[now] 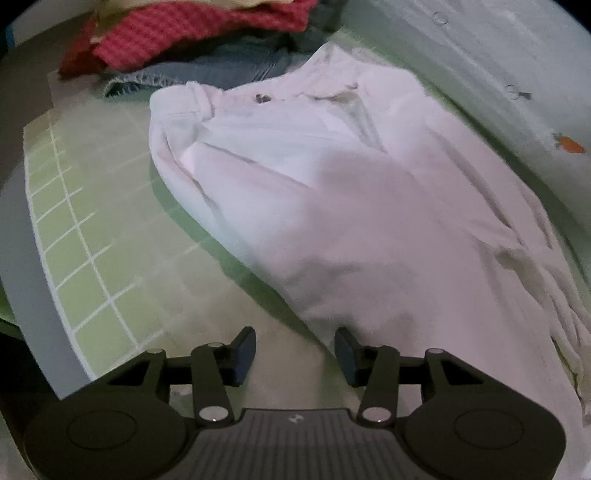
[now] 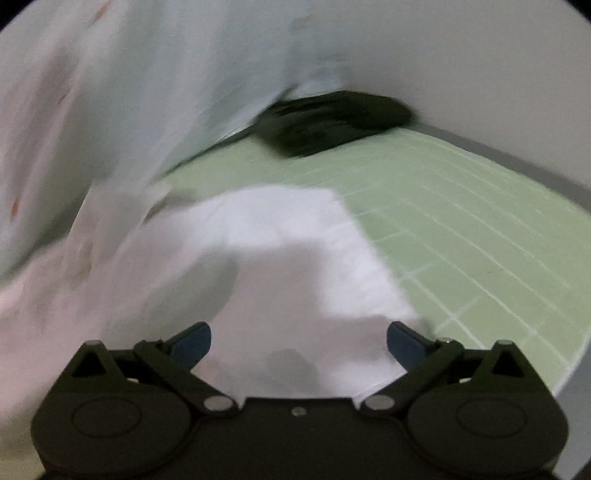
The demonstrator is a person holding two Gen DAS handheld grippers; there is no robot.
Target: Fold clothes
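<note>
White trousers (image 1: 332,192) lie spread on a green gridded mat (image 1: 85,229), waistband with a metal button toward the far side. My left gripper (image 1: 295,349) hovers open just short of the near edge of the white cloth, nothing between its fingers. In the right wrist view, the white trousers (image 2: 280,258) fill the space ahead of my right gripper (image 2: 297,341), which stands wide open above the cloth. The view is blurred, so contact with the fabric is unclear.
A pile of clothes with a red knit (image 1: 192,33) and a blue denim piece (image 1: 207,72) sits at the mat's far end. A pale printed garment (image 1: 498,66) lies to the right. A dark garment (image 2: 332,118) rests on the mat (image 2: 461,229) farther off.
</note>
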